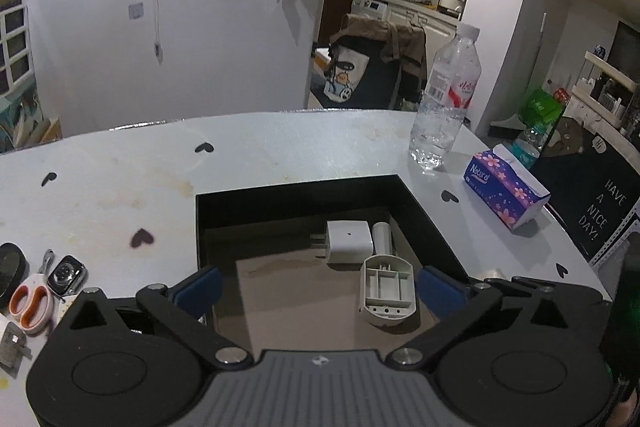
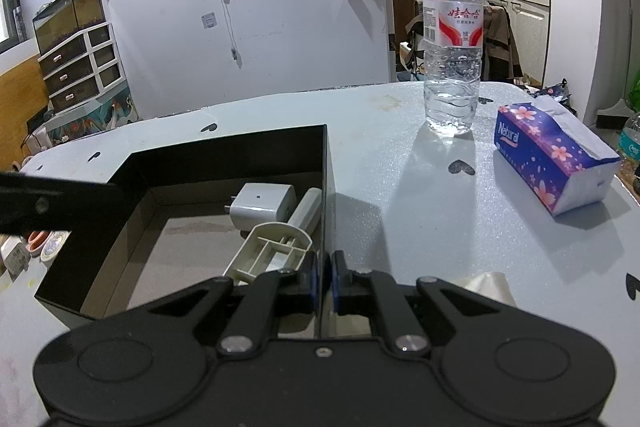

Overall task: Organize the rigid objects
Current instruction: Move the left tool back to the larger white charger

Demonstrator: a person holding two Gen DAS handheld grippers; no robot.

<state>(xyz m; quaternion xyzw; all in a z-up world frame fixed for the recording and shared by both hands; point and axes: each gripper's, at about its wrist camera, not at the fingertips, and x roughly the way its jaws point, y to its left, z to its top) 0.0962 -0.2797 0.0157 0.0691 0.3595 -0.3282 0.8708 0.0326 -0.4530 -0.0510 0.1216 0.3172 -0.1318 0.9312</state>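
A black open box (image 1: 296,193) (image 2: 224,155) sits on the white table. Inside lie a white charger (image 1: 347,241) (image 2: 262,207), a white cylinder (image 1: 381,238) (image 2: 306,209) and a cream ribbed plastic part (image 1: 386,287) (image 2: 268,253). My left gripper (image 1: 318,285) is open and empty above the box's near side. My right gripper (image 2: 324,279) is shut on the box's right wall. On the table left of the box lie a smartwatch (image 1: 66,273), orange-handled scissors (image 1: 32,303) and a dark round object (image 1: 10,265).
A water bottle (image 1: 446,99) (image 2: 452,39) and a purple tissue pack (image 1: 506,193) (image 2: 554,155) stand on the table to the right of the box. A small flat packet (image 1: 12,347) lies at the near left. The table edge (image 1: 580,255) is close on the right.
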